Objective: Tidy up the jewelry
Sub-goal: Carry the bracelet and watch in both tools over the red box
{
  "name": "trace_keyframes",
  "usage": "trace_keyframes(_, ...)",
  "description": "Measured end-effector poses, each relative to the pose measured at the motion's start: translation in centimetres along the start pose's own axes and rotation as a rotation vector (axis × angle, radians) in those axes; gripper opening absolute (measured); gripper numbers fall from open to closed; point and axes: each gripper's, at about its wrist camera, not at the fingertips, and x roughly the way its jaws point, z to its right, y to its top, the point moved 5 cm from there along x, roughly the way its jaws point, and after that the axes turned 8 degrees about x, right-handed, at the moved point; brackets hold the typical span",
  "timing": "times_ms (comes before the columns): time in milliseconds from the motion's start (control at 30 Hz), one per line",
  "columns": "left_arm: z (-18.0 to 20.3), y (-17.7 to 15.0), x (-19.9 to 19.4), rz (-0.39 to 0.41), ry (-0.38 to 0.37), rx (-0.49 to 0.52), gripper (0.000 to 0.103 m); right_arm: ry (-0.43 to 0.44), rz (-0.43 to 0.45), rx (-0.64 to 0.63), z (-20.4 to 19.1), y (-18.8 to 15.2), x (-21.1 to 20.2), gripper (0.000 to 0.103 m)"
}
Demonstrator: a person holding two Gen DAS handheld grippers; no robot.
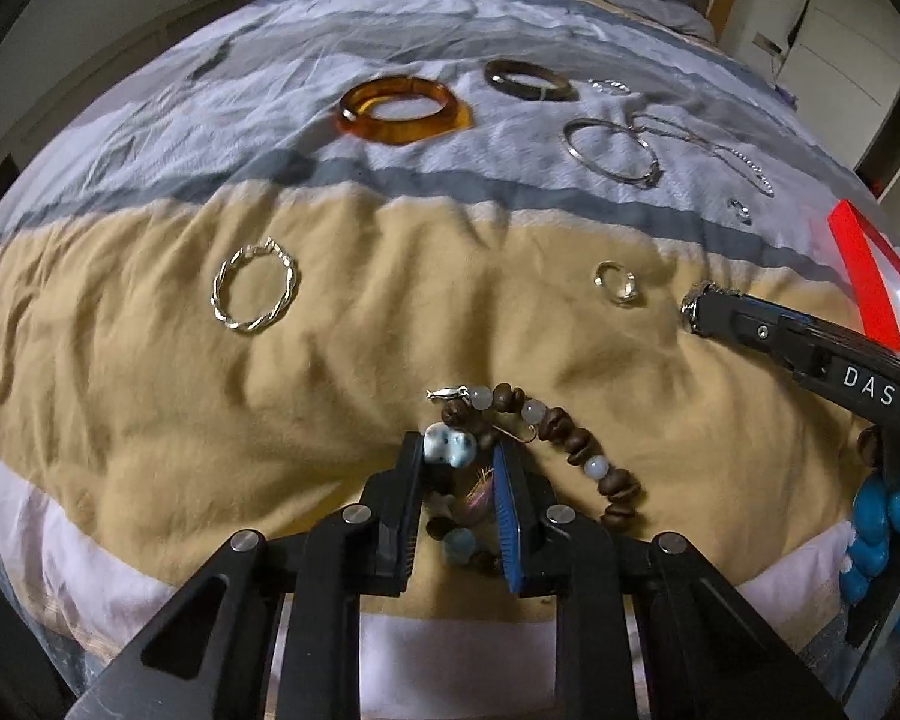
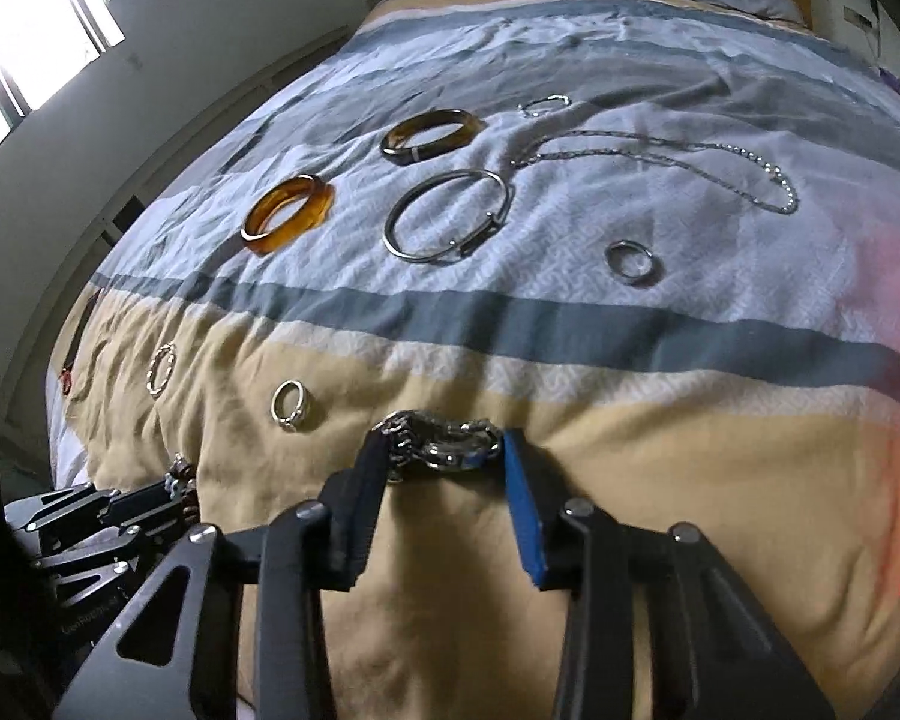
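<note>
Left gripper (image 1: 457, 456) is pinching the pale blue charm on a brown bead bracelet (image 1: 561, 450) lying on the tan stripe of the bedspread (image 1: 330, 360). Right gripper (image 2: 444, 450) is pinching a chunky metal chain bracelet (image 2: 438, 435) nearby, same stripe. Other bangles & rings sit further back.

Glossy amber bangle (image 1: 403, 109), creased cloth bedspread (image 1: 210, 408)

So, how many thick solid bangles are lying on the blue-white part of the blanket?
2: an amber bangle on the left, and a dark brown bangle farther back, to its right. The thin silver bracelet nearby is not counted.
</note>
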Motion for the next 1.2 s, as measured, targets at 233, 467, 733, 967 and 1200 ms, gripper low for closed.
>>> trace_keyframes(233, 1.0, 1.7, -2.5, 0.061, 0.002, 0.008, 0.022, 0.033, 0.060, -0.018, -0.4, -0.3, -2.6, 0.025)
trace_keyframes(467, 5.5, 4.4, -5.5, 0.129, -0.034, 0.086, 0.022, 0.029, 0.149, 0.012, 1.9, -0.5, -7.7, 0.014)
trace_keyframes(733, 14.8, 9.3, -7.7, 0.202, -0.165, 0.199, 0.022, -0.013, 0.285, 0.080, 7.9, -0.2, -16.0, 0.014)
trace_keyframes(967, 26.2, 13.5, -6.3, 0.217, -0.336, 0.315, 0.022, -0.191, 0.362, 0.167, 17.8, 0.0, -21.7, 0.014)
trace_keyframes(1200, 36.6, 15.2, -0.9, 0.133, -0.452, 0.392, 0.022, -0.344, 0.291, 0.256, 26.4, -2.2, -21.5, 0.014)
